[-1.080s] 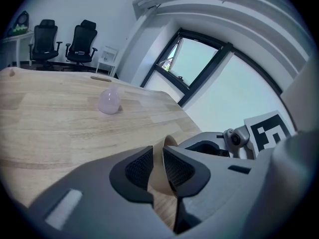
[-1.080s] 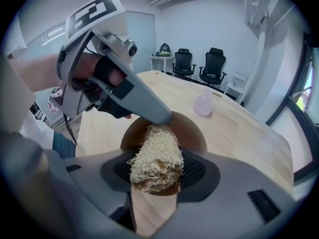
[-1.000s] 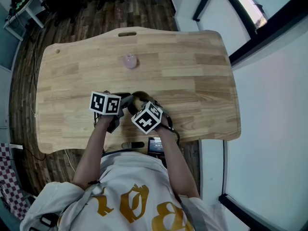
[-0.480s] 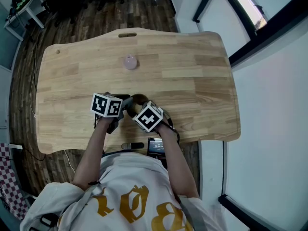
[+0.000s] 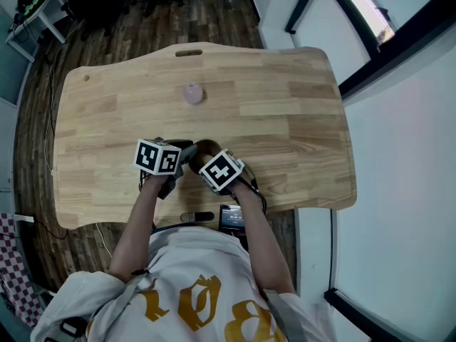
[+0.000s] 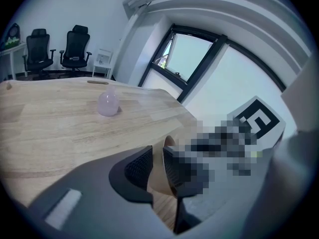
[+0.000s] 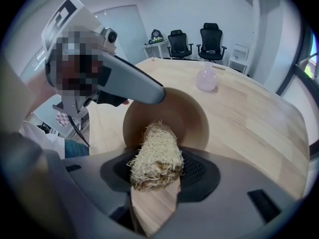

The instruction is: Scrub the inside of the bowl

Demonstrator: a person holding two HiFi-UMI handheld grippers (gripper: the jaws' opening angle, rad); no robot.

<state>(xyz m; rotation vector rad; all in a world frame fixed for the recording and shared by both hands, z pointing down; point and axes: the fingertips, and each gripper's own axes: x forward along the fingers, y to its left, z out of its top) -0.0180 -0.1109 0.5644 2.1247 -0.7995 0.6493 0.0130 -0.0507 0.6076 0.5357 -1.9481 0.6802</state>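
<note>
A tan bowl (image 7: 192, 118) is tipped on its side, its opening facing the right gripper view. My left gripper (image 6: 157, 166) is shut on the bowl's rim (image 6: 169, 144), one jaw inside and one outside. My right gripper (image 7: 155, 171) is shut on a pale fibrous scrubber (image 7: 155, 156), whose front end reaches into the bowl's mouth. In the head view both grippers (image 5: 158, 157) (image 5: 221, 170) meet near the table's front edge, and the bowl (image 5: 206, 148) shows only as a brown sliver between them.
A small pale pink rounded object (image 5: 193, 92) stands farther back on the wooden table (image 5: 285, 120). A phone (image 5: 229, 216) and a dark object (image 5: 197, 216) sit at the near edge by the person. Office chairs (image 7: 194, 41) stand beyond the table.
My right gripper has shifted slightly back and forth beside the bowl, now a little farther right and forward. The left gripper has barely moved.
</note>
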